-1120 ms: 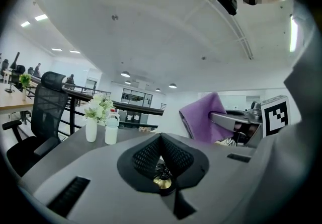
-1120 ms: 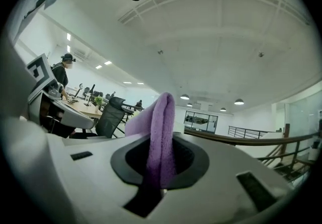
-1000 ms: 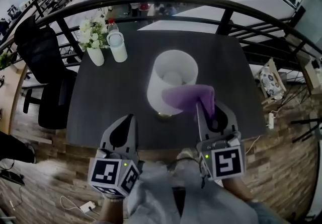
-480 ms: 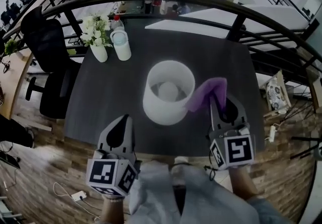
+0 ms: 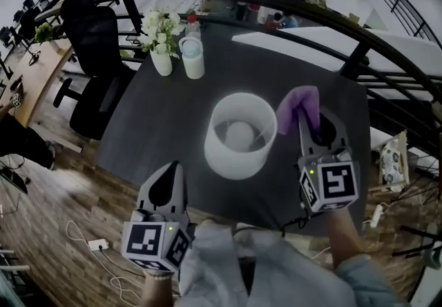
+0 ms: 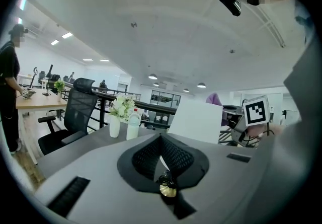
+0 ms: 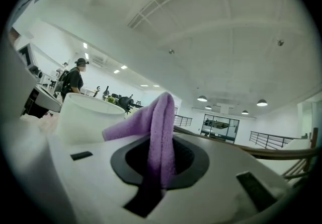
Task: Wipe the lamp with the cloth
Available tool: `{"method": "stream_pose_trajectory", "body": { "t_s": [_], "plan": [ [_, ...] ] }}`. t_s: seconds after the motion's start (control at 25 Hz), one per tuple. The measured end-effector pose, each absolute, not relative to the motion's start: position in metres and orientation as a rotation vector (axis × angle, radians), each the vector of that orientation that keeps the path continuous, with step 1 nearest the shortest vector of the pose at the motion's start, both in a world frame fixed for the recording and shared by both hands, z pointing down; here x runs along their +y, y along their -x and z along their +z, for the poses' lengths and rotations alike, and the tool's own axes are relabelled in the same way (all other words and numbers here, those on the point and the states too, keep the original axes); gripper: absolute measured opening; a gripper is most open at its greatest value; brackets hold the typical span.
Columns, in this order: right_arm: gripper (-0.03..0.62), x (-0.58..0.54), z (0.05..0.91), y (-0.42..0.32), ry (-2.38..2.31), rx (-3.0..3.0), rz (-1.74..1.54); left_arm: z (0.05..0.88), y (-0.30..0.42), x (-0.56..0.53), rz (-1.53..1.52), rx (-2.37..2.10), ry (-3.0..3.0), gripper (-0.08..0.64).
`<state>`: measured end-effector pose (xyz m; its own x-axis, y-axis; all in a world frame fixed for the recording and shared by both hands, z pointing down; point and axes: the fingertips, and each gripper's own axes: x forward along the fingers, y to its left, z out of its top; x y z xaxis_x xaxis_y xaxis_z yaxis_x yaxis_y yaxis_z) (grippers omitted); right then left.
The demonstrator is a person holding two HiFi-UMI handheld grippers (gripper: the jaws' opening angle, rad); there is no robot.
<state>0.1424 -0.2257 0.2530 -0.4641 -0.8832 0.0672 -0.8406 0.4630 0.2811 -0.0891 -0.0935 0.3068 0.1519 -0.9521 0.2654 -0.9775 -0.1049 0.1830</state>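
Observation:
The lamp's white drum shade (image 5: 238, 154) stands mid-table, its bulb visible inside from above. Just right of the shade, my right gripper (image 5: 309, 118) is shut on the purple cloth (image 5: 298, 104). The cloth's free end reaches the shade's right rim, though contact is unclear. In the right gripper view the cloth (image 7: 162, 132) hangs over the shut jaws, with the shade (image 7: 88, 117) to the left. My left gripper (image 5: 164, 187) sits low at the table's near edge, shut and holding nothing. Its own view shows the shade (image 6: 196, 122) ahead.
A white vase of flowers (image 5: 160, 47) and a white bottle (image 5: 193, 57) stand at the far left of the dark table (image 5: 152, 126). A black office chair (image 5: 97, 57) is left of it. A dark railing (image 5: 359, 57) curves behind and to the right.
My right gripper carried the cloth from the shade's near front round to its right side and farther away from me. The left gripper stayed by the near edge.

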Motion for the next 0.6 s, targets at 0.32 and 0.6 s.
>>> {"method": "stream_pose_trajectory", "body": {
  "t_s": [0.32,0.6],
  "plan": [
    [0.049,-0.260,0.242,-0.108,-1.286,-2.617,-0.430,0.308,0.092,-0.080,0.104,-1.992,-2.001,0.012],
    [0.049,-0.269,0.241,-0.085,-1.103,-2.732,-0.457,0.311,0.086,-0.069,0.171,-2.032,-1.911,0.012]
  ]
}}
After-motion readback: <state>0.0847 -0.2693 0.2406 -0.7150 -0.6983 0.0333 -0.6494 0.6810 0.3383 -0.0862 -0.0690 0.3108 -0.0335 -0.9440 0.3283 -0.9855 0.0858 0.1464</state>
